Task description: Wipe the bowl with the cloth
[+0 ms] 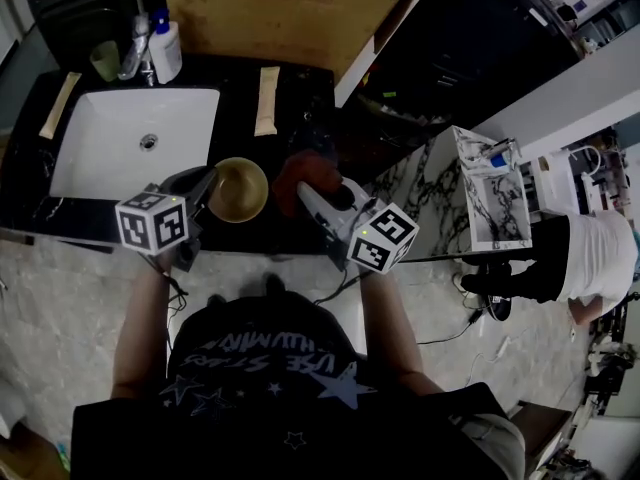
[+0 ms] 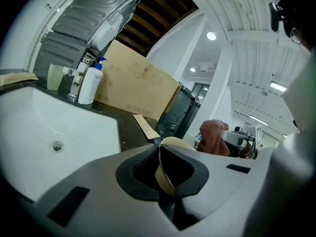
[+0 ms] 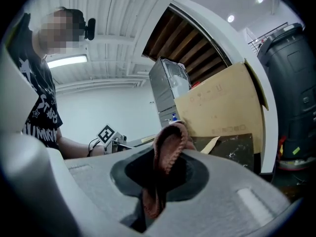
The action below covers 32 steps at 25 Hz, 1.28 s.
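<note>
Nearest, the left tongs pinch the rim of the tan bowl over the dark surface, right of the sink. The right tongs clamp the red cloth just beside the bowl's right. Both are grasped, but wiping seems not yet begun.

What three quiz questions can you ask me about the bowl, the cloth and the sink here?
1. True or false: the left tool is clamped on the rim of the bowl.
2. Pick one: what does the right tool hold? A) a sponge B) a reddish cloth C) a spoon
3. Fill the gap: in the head view, the white sink lies to the bowl's ____.

Key: 1 true; 2 B; 3 left.
</note>
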Tool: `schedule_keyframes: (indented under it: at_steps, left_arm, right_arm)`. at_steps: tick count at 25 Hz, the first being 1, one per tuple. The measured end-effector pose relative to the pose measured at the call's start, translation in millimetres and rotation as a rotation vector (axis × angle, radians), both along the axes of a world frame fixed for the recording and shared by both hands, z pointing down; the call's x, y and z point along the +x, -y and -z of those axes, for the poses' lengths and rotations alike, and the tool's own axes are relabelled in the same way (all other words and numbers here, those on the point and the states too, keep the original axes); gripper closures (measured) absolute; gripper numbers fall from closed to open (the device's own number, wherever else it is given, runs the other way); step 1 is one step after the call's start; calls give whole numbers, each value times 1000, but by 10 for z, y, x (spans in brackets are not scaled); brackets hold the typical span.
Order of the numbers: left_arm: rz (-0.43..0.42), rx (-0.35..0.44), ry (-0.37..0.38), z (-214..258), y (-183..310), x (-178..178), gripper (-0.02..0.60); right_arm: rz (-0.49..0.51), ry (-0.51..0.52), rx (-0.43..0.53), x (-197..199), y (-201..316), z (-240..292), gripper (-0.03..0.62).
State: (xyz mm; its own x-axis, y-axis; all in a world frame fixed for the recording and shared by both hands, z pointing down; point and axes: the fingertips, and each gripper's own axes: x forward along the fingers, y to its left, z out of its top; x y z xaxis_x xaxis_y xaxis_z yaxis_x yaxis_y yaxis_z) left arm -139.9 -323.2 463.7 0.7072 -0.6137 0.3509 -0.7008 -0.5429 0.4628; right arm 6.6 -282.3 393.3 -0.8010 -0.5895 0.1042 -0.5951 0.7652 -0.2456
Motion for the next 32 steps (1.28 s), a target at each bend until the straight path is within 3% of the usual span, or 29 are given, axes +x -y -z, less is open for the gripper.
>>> schedule_keyframes:
  at_steps: [10, 19, 24, 26, 32]
  left_arm:
    - [0, -61, 68, -218, 53, 13, 563]
    - [-71, -10, 21, -133, -70, 37, 561]
    - [-57, 58, 23, -21, -121, -126, 557]
    - [-60, 74, 26, -4, -153, -217, 495]
    - [-69, 108, 7, 78, -311, -546, 492]
  right_arm:
    - [-118, -11, -22, 271, -81, -55, 542]
    - [-189, -13, -23, 251, -261, -12, 542]
    - [-223, -3, -19, 134, -370, 58, 542]
    - [-242, -6, -17, 70, -421, 68, 542]
    - [-312, -40, -27, -37, -636, 32, 542]
